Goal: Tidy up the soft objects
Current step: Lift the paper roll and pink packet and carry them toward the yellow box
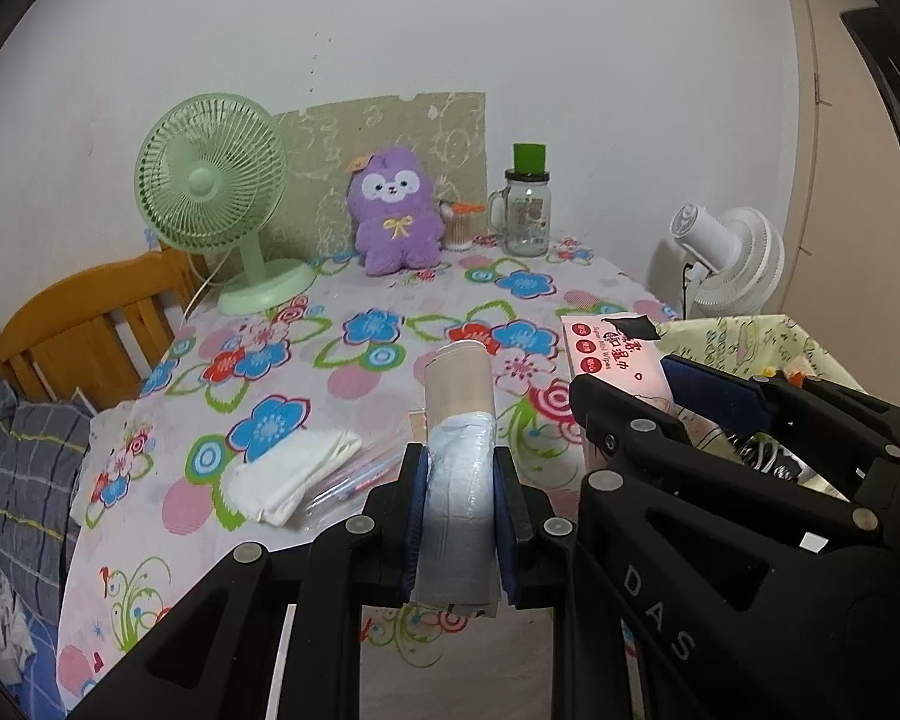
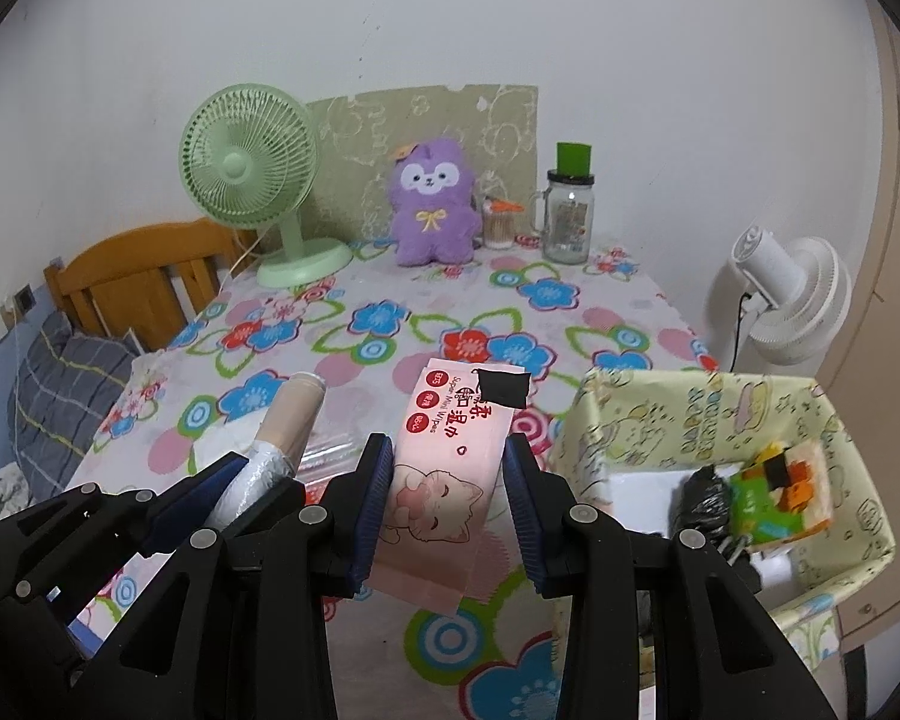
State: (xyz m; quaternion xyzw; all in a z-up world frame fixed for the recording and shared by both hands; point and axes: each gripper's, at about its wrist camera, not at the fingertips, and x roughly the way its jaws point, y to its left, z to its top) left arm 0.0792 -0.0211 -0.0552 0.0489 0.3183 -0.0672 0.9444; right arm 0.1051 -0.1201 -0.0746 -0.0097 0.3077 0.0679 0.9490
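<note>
My left gripper is shut on a roll of thin bags, beige at the far end and grey-white where the pads press it. It hangs above the flowered tablecloth. My right gripper is shut on a pink pack of wet wipes with a cat drawing, held just left of the yellow fabric basket. In the right wrist view the left gripper and its bag roll show at the lower left. A folded white cloth lies on a clear plastic bag on the table.
A purple plush toy, a green desk fan, a glass jar with a green lid and a cotton-swab tub stand along the far wall. A white fan stands right of the table. The basket holds a black bundle and a colourful pack.
</note>
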